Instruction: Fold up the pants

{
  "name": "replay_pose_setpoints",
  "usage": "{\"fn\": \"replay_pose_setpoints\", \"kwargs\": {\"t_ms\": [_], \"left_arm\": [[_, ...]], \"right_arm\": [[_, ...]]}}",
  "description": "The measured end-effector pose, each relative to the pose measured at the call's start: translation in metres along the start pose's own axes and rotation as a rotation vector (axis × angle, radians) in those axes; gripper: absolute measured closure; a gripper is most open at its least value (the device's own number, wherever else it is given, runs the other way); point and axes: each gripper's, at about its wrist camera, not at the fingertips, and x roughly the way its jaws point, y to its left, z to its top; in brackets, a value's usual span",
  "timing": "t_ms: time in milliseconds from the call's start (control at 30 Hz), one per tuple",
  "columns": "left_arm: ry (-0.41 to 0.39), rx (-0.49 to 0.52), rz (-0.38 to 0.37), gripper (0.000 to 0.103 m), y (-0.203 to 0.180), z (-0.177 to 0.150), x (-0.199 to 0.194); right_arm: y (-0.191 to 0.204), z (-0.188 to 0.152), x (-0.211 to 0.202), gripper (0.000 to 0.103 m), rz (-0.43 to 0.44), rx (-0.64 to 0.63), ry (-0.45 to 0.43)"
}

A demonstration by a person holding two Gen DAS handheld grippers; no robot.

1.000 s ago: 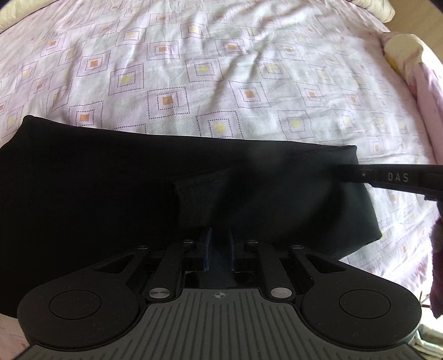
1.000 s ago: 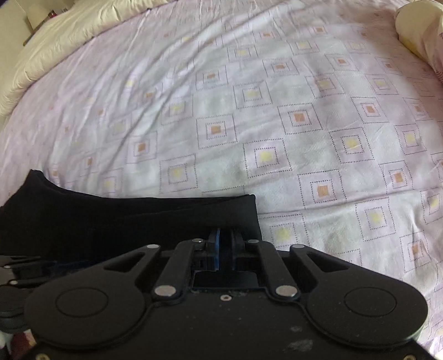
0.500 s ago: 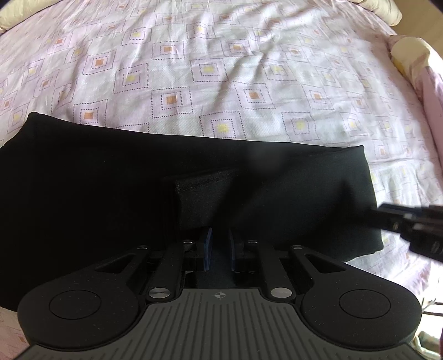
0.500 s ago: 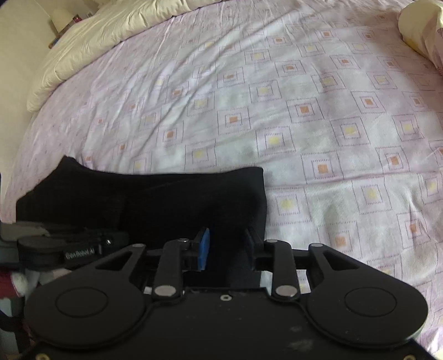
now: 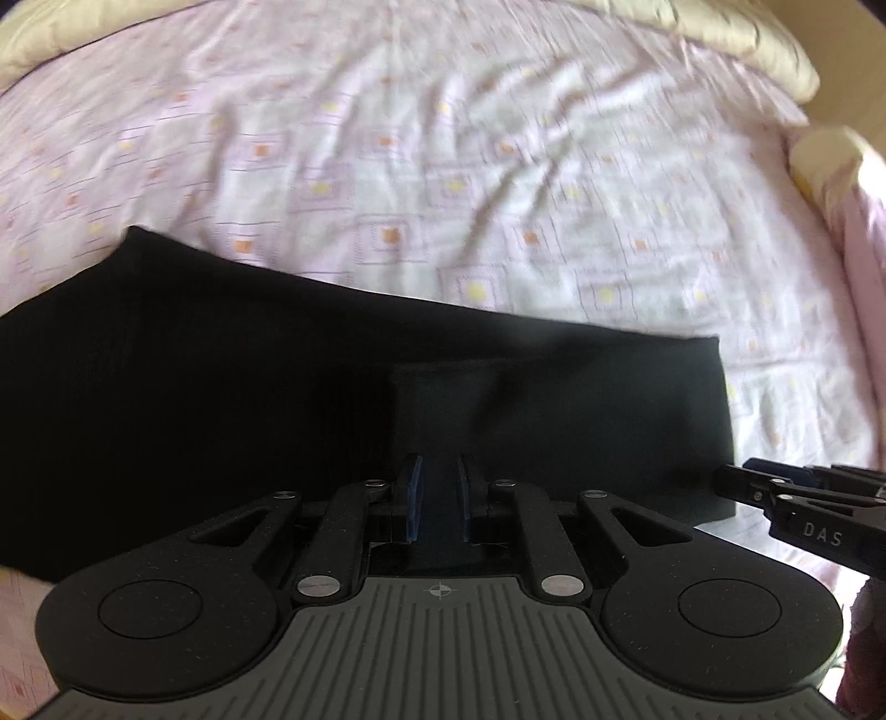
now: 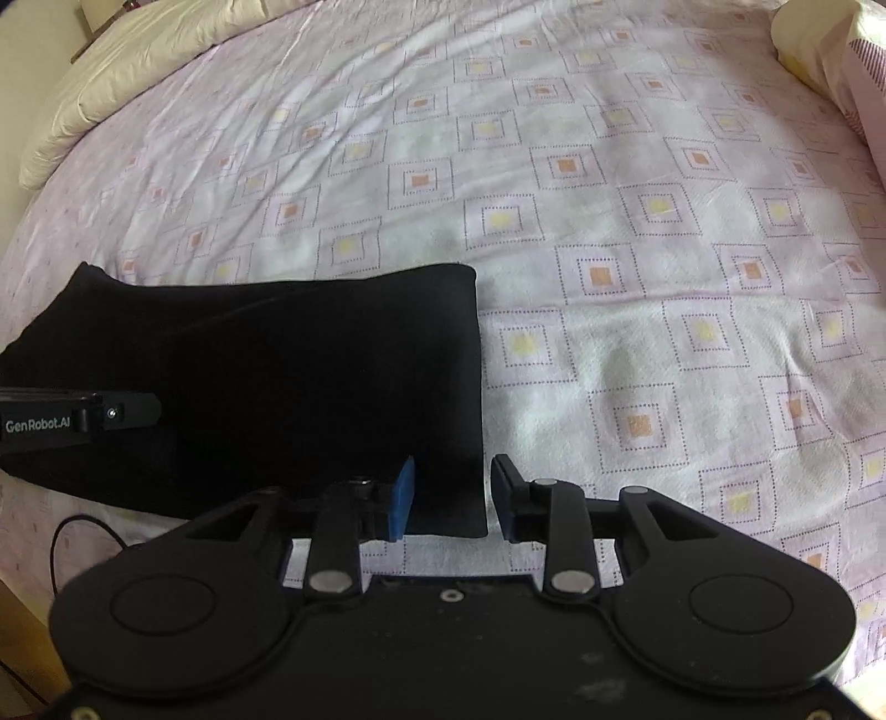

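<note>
Black pants (image 5: 221, 415) lie folded into a long band across the patterned bed sheet (image 5: 443, 166). My left gripper (image 5: 437, 498) points down at the band's middle, shut on a raised flap of the black fabric that runs up between its blue pads. My right gripper (image 6: 451, 493) stands open over the near right corner of the pants (image 6: 304, 360); that corner lies flat under the gap and neither pad touches it. Each gripper shows in the other's view: the right gripper (image 5: 742, 479) at the pants' right end, the left gripper (image 6: 149, 410) over the left part.
Cream pillows (image 6: 111, 72) line the far left of the bed, and another pillow (image 6: 803, 44) lies at the far right. A thin black cable (image 6: 72, 531) curls on the sheet near the bed's front left edge. Bare sheet stretches right of the pants.
My right gripper has let go of the pants' right end, opened, and drawn back to the near corner. The left gripper has risen a little, still holding the flap.
</note>
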Motion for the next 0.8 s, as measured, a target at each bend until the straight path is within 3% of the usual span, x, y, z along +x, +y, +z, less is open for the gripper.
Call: {"fn": "replay_pose_setpoints", "kwargs": {"t_ms": [167, 367, 500, 533, 567, 600, 700, 800], "left_arm": [[-0.048, -0.115, 0.064, 0.089, 0.038, -0.015, -0.027], [-0.081, -0.175, 0.14, 0.089, 0.081, -0.029, -0.045], [-0.104, -0.196, 0.147, 0.089, 0.112, -0.037, -0.055], [-0.107, -0.197, 0.146, 0.089, 0.118, -0.037, -0.056], [-0.111, -0.194, 0.143, 0.089, 0.124, -0.038, -0.058], [-0.115, -0.189, 0.14, 0.089, 0.129, -0.04, -0.059], [-0.119, -0.167, 0.121, 0.089, 0.147, -0.039, -0.061], [-0.124, -0.16, 0.107, 0.089, 0.168, -0.037, -0.063]], "right_arm": [[0.001, 0.006, -0.025, 0.059, 0.026, 0.015, -0.07], [0.03, 0.015, -0.046, 0.053, 0.048, -0.056, -0.154], [0.072, 0.017, -0.068, 0.049, 0.032, -0.153, -0.306], [0.084, 0.017, -0.076, 0.035, 0.026, -0.18, -0.36], [0.096, 0.017, -0.084, 0.006, 0.019, -0.2, -0.418], [0.107, 0.017, -0.091, 0.0, 0.013, -0.208, -0.47], [0.137, 0.021, -0.102, 0.0, 0.032, -0.192, -0.621], [0.17, 0.042, -0.092, 0.0, 0.045, -0.159, -0.572]]}}
